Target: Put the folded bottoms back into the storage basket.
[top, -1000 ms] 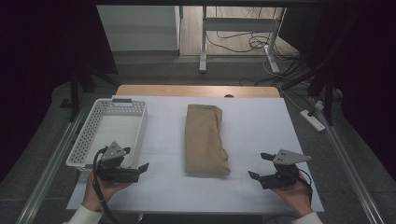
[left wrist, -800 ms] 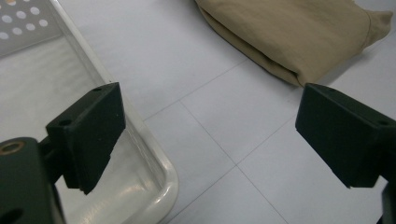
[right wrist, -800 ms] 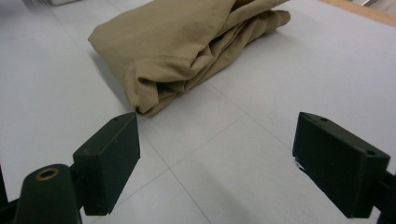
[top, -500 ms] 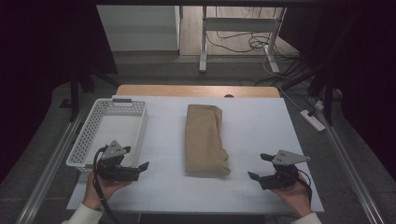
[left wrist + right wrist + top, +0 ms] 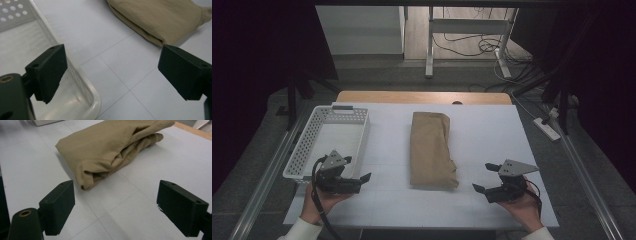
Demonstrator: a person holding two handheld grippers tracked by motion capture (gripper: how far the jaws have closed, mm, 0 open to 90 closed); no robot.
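Lying lengthwise at the table's middle, folded into a long narrow bundle: tan garment [image 5: 432, 151], possibly trousers, though hard to confirm in this dim light. Flanking it on the near side, left gripper [image 5: 360, 181] and right gripper [image 5: 482, 179], both pointed inward toward the cloth, both with jaws spread wide and holding nothing. Probably poised so for a two-sided pickup of the near end, one tool at each corner. Waiting at the far left, just beside the left gripper: white perforated basket [image 5: 304, 150], likely the destination. Seen from the right gripper view, thick folded layers at the garment's near edge [image 5: 100, 157], well short of the jaws. Compared with half a second back and a full second back: no visible shift of hands, cloth or basket.
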